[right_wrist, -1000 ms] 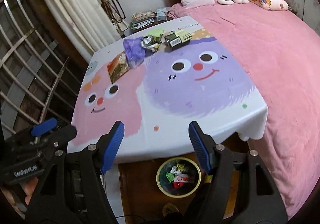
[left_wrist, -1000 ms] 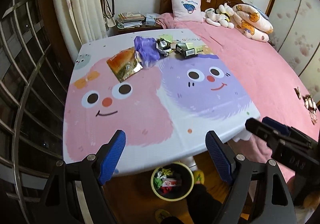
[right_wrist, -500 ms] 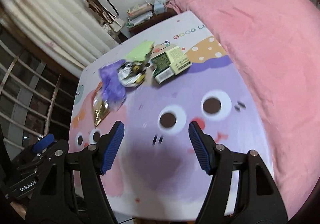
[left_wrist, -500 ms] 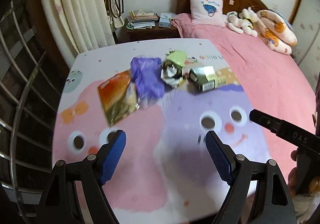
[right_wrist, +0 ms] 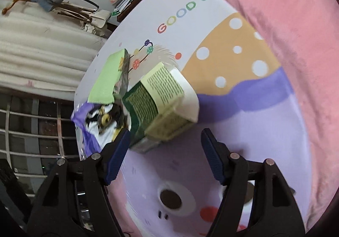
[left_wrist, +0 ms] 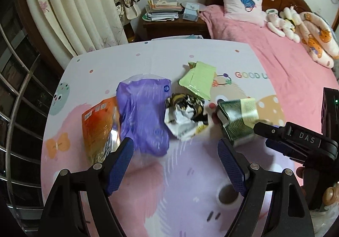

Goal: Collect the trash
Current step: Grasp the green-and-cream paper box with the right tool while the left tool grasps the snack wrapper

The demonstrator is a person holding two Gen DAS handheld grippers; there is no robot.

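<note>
A pile of trash lies on the cartoon tablecloth (left_wrist: 169,194): an orange snack bag (left_wrist: 97,128), a purple bag (left_wrist: 144,114), a crumpled black-and-white wrapper (left_wrist: 186,118), a light green wrapper (left_wrist: 199,81) and a green carton (left_wrist: 239,118). My left gripper (left_wrist: 175,152) hovers open just short of the purple bag and crumpled wrapper, holding nothing. My right gripper (right_wrist: 165,141) is close over the green carton (right_wrist: 163,107). Its jaws are opening, the carton's near corner sits between the tips, and the pads do not press it. The green wrapper (right_wrist: 106,82) lies behind.
A pink bed (left_wrist: 286,63) with a pillow and plush toys borders the table's right side. A nightstand (left_wrist: 167,23) stacked with books stands beyond the far edge. Curtains (left_wrist: 80,8) and window bars (left_wrist: 17,99) close off the left.
Both grippers have swept forward and down over the table to the trash pile. The bin under the near table edge has dropped out of view. The right view has rolled.
</note>
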